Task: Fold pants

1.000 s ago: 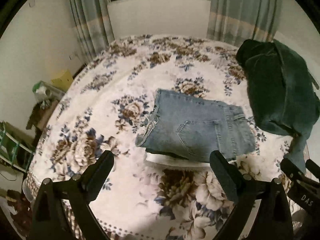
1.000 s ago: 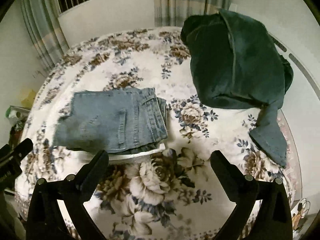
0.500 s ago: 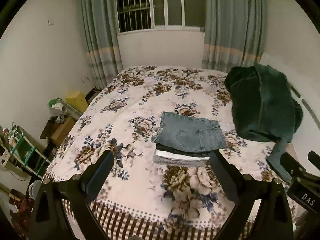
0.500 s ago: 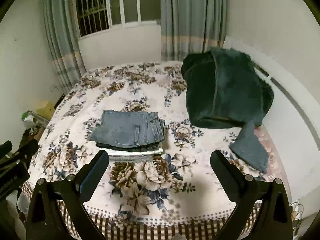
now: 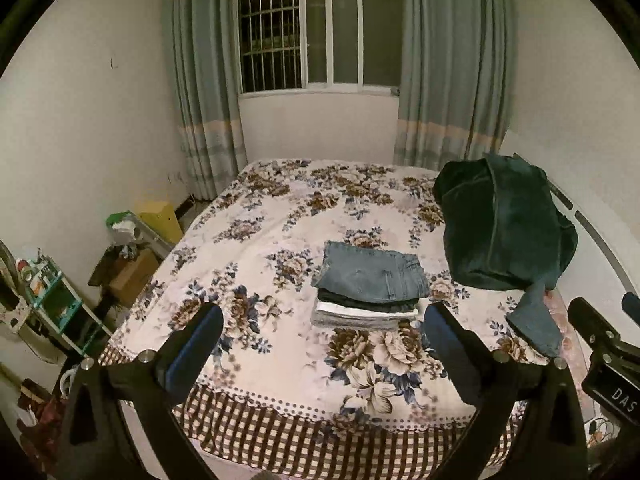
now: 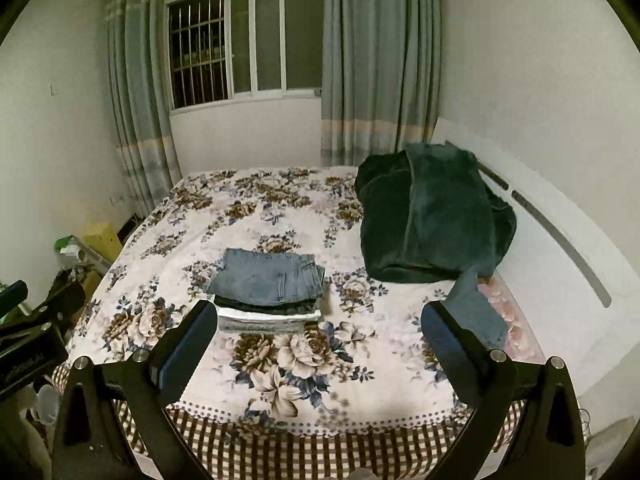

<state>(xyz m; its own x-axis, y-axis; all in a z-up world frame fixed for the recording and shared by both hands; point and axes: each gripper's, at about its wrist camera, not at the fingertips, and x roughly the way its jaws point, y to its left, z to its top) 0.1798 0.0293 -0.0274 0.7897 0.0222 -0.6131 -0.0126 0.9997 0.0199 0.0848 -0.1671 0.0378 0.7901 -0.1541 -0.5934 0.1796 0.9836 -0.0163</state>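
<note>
Folded light-blue jeans (image 5: 370,276) lie on top of a small stack of folded clothes (image 5: 364,314) in the middle of a floral bed (image 5: 280,240). The jeans (image 6: 268,276) and the stack (image 6: 268,318) also show in the right wrist view. My left gripper (image 5: 322,346) is open and empty, held back from the bed's near edge. My right gripper (image 6: 318,342) is open and empty too, well short of the stack. The right gripper's body shows at the right edge of the left view (image 5: 604,356).
A dark green blanket (image 5: 504,228) is heaped at the bed's right side, with a blue-grey cloth (image 5: 534,320) hanging below it. A white headboard (image 6: 560,264) runs along the right. Boxes and a shelf (image 5: 52,304) crowd the floor left of the bed. A curtained window (image 5: 320,32) is behind.
Both grippers have pulled back and up from the bed, so the stack looks smaller and the whole room shows. Both stay open and empty.
</note>
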